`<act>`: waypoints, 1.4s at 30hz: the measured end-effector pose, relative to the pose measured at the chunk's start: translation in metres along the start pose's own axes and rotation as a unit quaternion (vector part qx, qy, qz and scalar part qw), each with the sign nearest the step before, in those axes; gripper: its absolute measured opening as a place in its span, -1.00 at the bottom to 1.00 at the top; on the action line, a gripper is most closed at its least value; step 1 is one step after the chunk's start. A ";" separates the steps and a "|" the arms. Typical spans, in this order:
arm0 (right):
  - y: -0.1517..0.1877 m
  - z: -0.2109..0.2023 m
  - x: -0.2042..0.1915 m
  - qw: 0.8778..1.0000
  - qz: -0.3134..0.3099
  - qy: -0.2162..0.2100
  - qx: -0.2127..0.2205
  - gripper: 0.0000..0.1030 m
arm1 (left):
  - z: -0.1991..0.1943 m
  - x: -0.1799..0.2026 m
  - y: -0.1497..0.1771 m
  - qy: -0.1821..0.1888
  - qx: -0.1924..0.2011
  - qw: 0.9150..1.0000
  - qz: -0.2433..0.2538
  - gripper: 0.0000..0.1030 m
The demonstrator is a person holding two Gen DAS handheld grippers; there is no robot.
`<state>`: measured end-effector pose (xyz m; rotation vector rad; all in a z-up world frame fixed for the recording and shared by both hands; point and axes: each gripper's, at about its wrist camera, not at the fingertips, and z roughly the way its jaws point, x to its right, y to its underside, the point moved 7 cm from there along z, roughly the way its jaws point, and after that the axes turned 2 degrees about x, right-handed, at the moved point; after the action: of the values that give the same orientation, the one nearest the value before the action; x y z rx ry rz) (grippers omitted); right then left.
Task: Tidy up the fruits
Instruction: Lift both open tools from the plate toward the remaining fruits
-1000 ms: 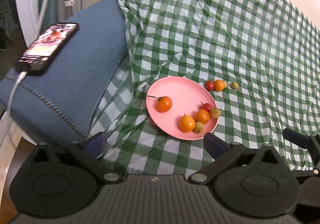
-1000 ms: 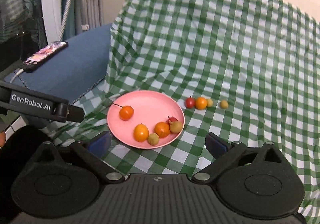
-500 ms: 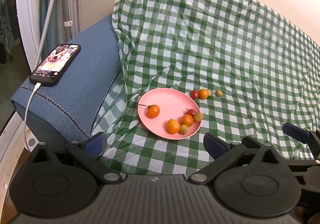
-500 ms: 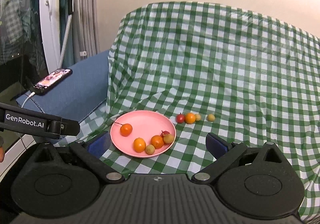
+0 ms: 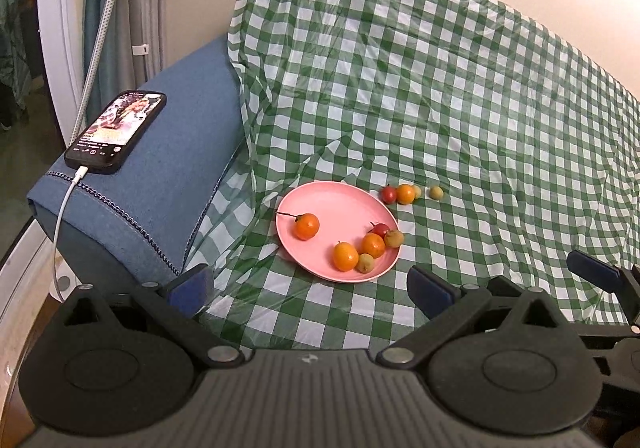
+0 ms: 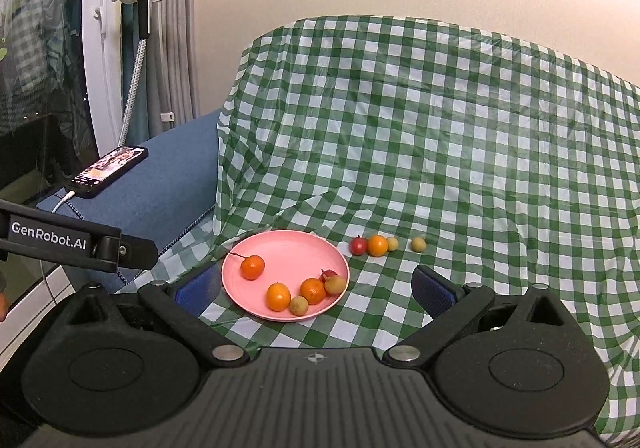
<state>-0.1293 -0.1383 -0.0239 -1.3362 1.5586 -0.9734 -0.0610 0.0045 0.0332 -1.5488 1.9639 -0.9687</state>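
Both the left hand-held gripper (image 5: 308,284) and right hand-held gripper (image 6: 316,288) are released, empty. Ahead of them, four loose fruits (image 6: 376,245) beside the pink plate (image 6: 288,252) may roll on the slippery wrinkled checkered cloth (image 6: 440,167) if nudged.

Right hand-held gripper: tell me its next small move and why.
Probably ease the right hand-held gripper forward toward the red fruit at the near end of the row on the checked cloth. Its jaws are open and empty. Four fruits lie off the pink plate, beside its far-right rim, while six already sit on it. The left hand-held gripper is also open and idle.
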 end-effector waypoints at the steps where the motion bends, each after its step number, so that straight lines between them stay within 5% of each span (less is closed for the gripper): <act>1: 0.000 0.001 0.000 1.000 0.001 -0.001 -0.002 0.95 | 0.002 -0.001 0.000 -0.001 -0.001 1.000 0.000 0.99; 29: 0.037 0.082 0.035 0.994 0.065 -0.007 -0.086 0.95 | 0.089 0.024 -0.019 -0.005 -0.076 0.997 0.010 0.99; 42: 0.052 0.134 0.078 0.988 0.104 0.033 -0.113 0.95 | 0.156 0.059 -0.051 0.003 -0.103 0.994 0.025 0.99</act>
<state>-0.0268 -0.2133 -0.1266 -1.2711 1.8627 -0.7356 0.0684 -0.0965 -0.0256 -1.5963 2.1535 -0.7724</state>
